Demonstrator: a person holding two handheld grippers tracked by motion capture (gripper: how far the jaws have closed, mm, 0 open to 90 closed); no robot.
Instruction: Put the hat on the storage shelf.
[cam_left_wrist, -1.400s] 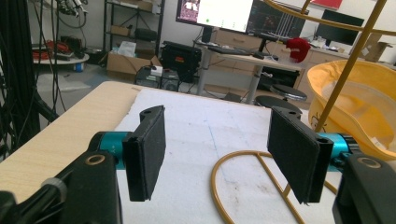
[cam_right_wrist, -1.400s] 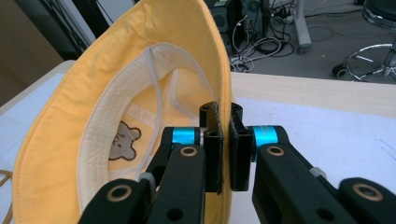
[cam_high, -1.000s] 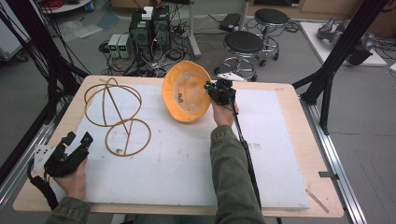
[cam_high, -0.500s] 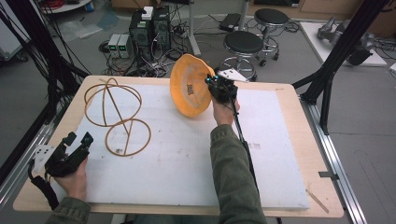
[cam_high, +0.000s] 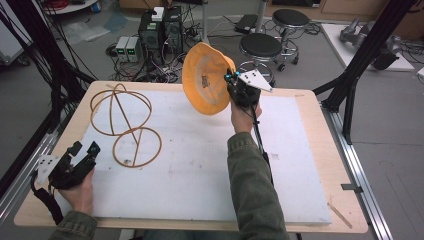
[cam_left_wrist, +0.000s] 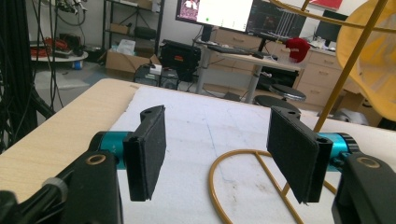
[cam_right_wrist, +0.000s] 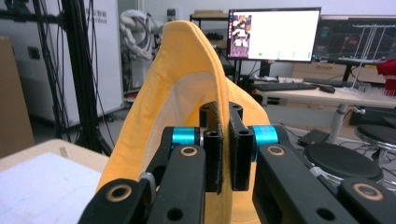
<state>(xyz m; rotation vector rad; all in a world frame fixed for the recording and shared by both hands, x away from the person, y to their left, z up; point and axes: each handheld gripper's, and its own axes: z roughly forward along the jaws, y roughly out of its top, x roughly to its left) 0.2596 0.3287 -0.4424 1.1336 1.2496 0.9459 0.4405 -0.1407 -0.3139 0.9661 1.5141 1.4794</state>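
Table (cam_high: 310, 150), white mat on wood: bears a gold wire stand (cam_high: 125, 125) at left

Hat (cam_high: 205, 80), yellow cloth, soft, light, floppy: hangs in the air above the table's far edge, brim nipped; hollow inside faces the high camera, crown points away, widest span about upright; likely to sag, so best held by the brim

Right gripper (cam_right_wrist: 224, 154): jaws clamped tight on the brim

Left gripper (cam_left_wrist: 224, 154): jaws wide apart, holding nothing, low at the near left corner
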